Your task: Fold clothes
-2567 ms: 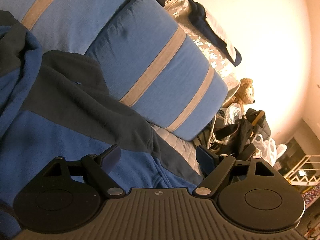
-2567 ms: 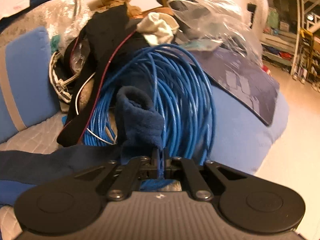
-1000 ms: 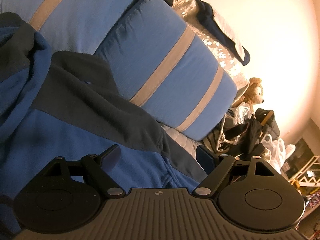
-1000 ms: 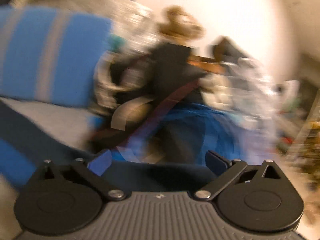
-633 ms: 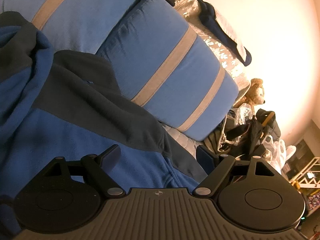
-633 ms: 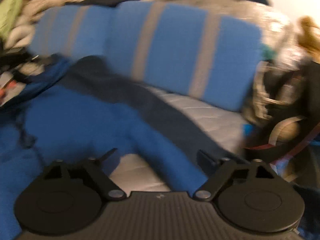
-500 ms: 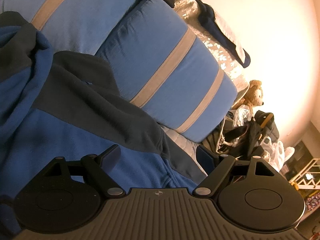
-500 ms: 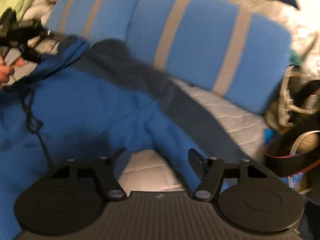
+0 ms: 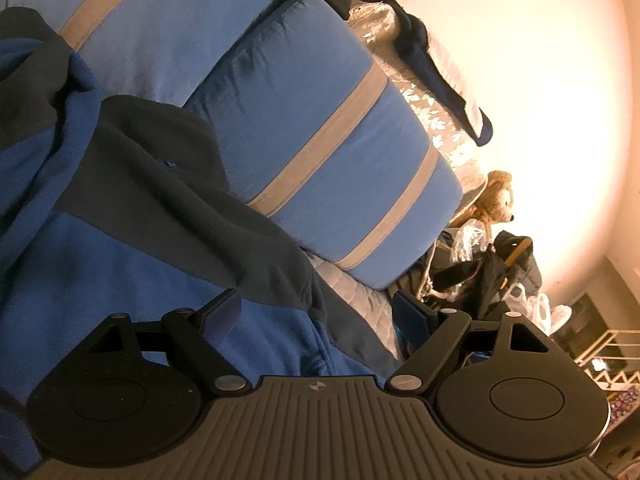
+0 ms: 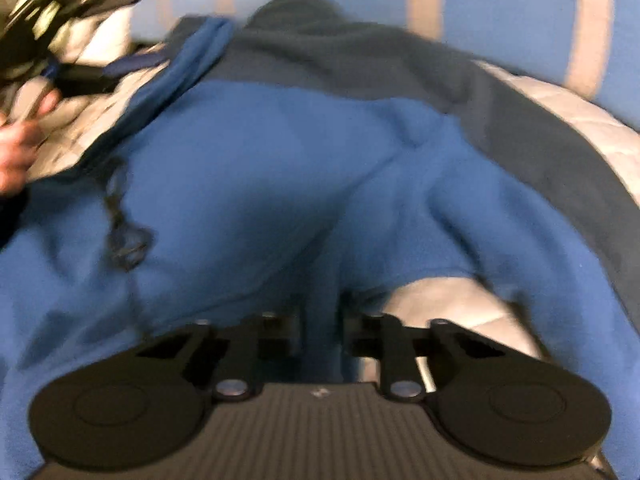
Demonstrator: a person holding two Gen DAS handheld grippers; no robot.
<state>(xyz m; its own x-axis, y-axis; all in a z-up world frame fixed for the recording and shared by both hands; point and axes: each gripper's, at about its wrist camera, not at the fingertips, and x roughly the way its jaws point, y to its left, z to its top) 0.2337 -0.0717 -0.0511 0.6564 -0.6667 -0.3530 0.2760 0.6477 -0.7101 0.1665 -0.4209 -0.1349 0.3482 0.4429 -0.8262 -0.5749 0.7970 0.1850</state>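
Pretty much the whole right wrist view is smeared by motion blur. The blue hoodie [image 10: 280, 168] is cut off at the left, right and bottom edges, and its drawstring [image 10: 124, 236] is just a dark squiggle. A hand [image 10: 16, 156] is clipped by the left edge. The clutter beside the teddy bear [image 9: 498, 200] can't be made out.

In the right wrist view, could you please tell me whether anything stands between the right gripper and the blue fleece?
Nothing visible does. The right gripper is already at the blue fleece, its jaws closing with a fold of the fabric between them. The picture is blurred, so whether the pads press yet is unclear.
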